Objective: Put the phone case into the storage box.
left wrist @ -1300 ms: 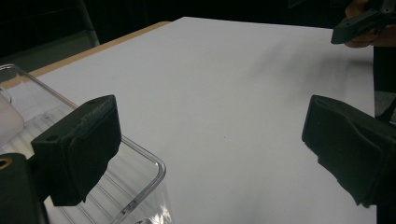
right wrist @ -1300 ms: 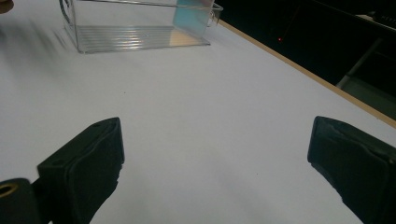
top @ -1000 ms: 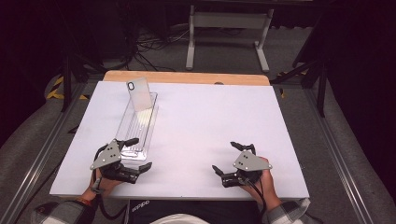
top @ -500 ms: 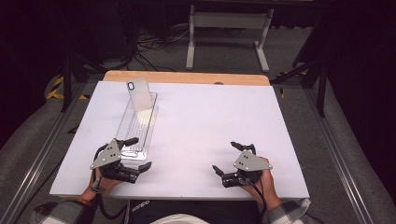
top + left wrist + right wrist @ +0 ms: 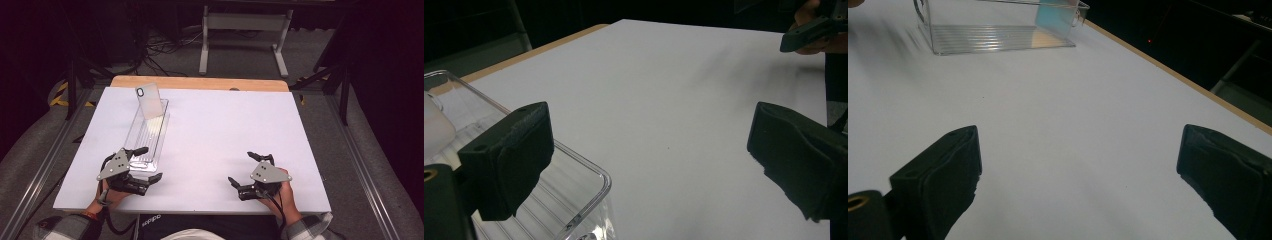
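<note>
High view shows a big white table (image 5: 225,135), flat and smooth, with a strip of brown wood along its far edge. It takes up the middle of the picture.

At the lower left of the picture, a hand (image 5: 107,192) comes in from the bottom edge and holds the left gripper (image 5: 145,164) low over the table. Its two black jaws are spread wide apart, with nothing between them. One jaw sits over the near end of the clear box. At the lower right of the picture, the other hand (image 5: 280,195) holds the right gripper (image 5: 246,168) the same way, low and near the front edge. Its jaws are spread wide too, and they hold nothing. Each gripper has a grey three-cornered plate on top. Both sleeves have a checked pattern.

A long clear plastic box (image 5: 147,135) lies on the left part of the table, running away from the person. Its floor has thin ridges, its corners are round and its walls are see-through. Inside it, at the far end, a white phone (image 5: 148,100) leans up with its back showing. It is flat, with a small dark ring near its top corner.

In the left gripper view, the box corner (image 5: 594,185) sits at the lower left, right by one jaw. In the right gripper view, the box (image 5: 998,30) is at the top, well apart from the jaws.
</note>
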A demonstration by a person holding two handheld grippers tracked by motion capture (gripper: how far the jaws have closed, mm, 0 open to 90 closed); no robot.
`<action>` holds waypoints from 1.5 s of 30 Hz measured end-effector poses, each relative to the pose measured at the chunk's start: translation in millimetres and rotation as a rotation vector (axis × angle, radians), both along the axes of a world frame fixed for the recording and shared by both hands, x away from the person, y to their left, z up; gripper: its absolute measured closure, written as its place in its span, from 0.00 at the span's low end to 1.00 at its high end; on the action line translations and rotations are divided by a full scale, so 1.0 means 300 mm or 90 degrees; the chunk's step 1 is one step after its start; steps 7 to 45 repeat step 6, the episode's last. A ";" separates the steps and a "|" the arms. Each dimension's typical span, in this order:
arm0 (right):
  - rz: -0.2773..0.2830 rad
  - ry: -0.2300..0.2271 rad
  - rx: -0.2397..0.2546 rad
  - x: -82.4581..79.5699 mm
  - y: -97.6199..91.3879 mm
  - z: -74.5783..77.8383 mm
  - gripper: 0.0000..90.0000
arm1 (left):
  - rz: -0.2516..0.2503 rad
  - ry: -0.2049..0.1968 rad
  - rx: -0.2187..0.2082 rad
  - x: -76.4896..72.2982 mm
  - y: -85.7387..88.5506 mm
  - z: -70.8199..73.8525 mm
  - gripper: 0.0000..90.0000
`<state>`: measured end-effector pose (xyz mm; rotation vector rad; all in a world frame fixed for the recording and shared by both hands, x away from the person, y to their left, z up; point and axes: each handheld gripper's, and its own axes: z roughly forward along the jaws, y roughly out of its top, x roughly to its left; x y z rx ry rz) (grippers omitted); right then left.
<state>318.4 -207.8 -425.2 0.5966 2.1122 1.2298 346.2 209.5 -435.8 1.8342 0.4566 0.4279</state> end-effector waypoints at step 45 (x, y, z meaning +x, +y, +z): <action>-0.002 0.002 0.000 0.001 -0.002 -0.002 0.05 | 0.001 0.003 0.000 0.004 -0.003 0.000 0.06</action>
